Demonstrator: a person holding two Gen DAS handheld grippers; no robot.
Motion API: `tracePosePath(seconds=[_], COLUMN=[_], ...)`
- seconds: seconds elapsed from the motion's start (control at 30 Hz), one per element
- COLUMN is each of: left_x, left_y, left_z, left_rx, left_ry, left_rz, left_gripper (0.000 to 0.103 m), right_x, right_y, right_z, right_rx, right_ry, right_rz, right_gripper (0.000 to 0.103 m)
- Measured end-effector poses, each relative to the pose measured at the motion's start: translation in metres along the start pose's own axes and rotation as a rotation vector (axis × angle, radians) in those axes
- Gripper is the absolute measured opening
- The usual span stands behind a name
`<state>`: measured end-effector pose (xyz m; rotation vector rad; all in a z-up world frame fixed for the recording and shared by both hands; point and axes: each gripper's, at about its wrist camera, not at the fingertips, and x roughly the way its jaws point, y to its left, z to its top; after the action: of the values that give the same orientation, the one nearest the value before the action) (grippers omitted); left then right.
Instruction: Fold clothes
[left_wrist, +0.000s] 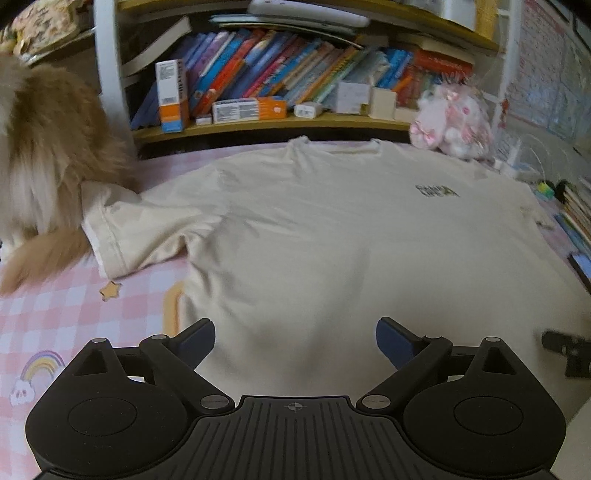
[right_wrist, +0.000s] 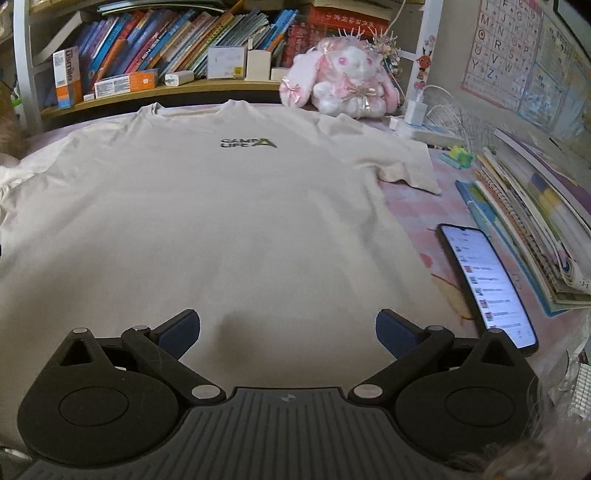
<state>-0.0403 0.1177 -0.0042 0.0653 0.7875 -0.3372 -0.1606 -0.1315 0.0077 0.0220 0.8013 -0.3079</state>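
Note:
A cream T-shirt (left_wrist: 314, 229) (right_wrist: 207, 221) lies spread flat, front up, on a pink checked bed sheet (left_wrist: 55, 317), collar toward the bookshelf and a small dark logo (right_wrist: 248, 142) on the chest. Its left sleeve (left_wrist: 122, 236) reaches toward a furry tan animal; its right sleeve (right_wrist: 399, 158) lies toward the books. My left gripper (left_wrist: 295, 341) hovers open over the shirt's lower left part, nothing between its blue pads. My right gripper (right_wrist: 288, 332) is open above the lower right part, also empty. Part of the right gripper (left_wrist: 565, 347) shows at the left wrist view's right edge.
A fluffy tan animal (left_wrist: 40, 155) sits at the left, touching the sleeve. A bookshelf (right_wrist: 166, 51) runs along the back, with a pink plush rabbit (right_wrist: 343, 81). A lit phone (right_wrist: 487, 288) and stacked books (right_wrist: 532, 221) lie right of the shirt.

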Motion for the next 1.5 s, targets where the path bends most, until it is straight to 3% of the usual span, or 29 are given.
tracePosePath(seconds=[0.1, 0.33, 0.43, 0.5, 0.53, 0.6, 0.7, 0.9, 1.13, 1.33, 1.47, 1.5], left_x=[0.009, 0.026, 0.032, 0.038, 0.041, 0.048, 0.055, 0.063, 0.078, 0.091, 0.097, 0.098], left_y=[0.025, 0.094, 0.122, 0.137, 0.144, 0.156, 0.173, 0.198, 0.220, 0.228, 0.234, 0.236], left_z=[0.005, 0.006, 0.005, 0.003, 0.001, -0.002, -0.007, -0.010, -0.001, 0.008, 0.004, 0.003], left_rx=[-0.083, -0.407, -0.542, -0.629, -0.670, -0.755, -0.859, -0.935, -0.935, -0.955, -1.002, -1.014], left_ry=[0.016, 0.016, 0.001, 0.002, 0.005, 0.004, -0.016, -0.096, -0.181, -0.191, -0.179, -0.177], left_rz=[-0.017, -0.142, -0.187, -0.212, -0.219, -0.213, -0.175, -0.119, -0.054, -0.080, -0.086, -0.088], left_gripper=[0.096, 0.094, 0.083, 0.067, 0.064, 0.055, 0.050, 0.048, 0.047, 0.046, 0.022, 0.020], right_x=[0.000, -0.002, -0.005, -0.007, -0.008, -0.010, -0.011, -0.014, -0.010, -0.007, -0.005, -0.004], right_y=[0.013, 0.031, 0.039, 0.044, 0.046, 0.051, 0.057, 0.064, 0.068, 0.068, 0.069, 0.069], right_z=[0.002, -0.002, -0.005, -0.006, -0.007, -0.006, -0.006, -0.002, 0.003, 0.009, 0.012, 0.013], right_rx=[0.013, 0.028, 0.016, 0.003, -0.005, -0.020, -0.041, -0.059, -0.063, -0.069, -0.068, -0.070], right_ry=[0.001, 0.039, 0.074, 0.093, 0.101, 0.113, 0.126, 0.135, 0.145, 0.142, 0.140, 0.141], right_rz=[-0.016, -0.061, -0.073, -0.080, -0.082, -0.086, -0.092, -0.111, -0.121, -0.127, -0.131, -0.132], right_gripper=[0.103, 0.103, 0.103, 0.103, 0.103, 0.103, 0.103, 0.103, 0.103, 0.103, 0.103, 0.103])
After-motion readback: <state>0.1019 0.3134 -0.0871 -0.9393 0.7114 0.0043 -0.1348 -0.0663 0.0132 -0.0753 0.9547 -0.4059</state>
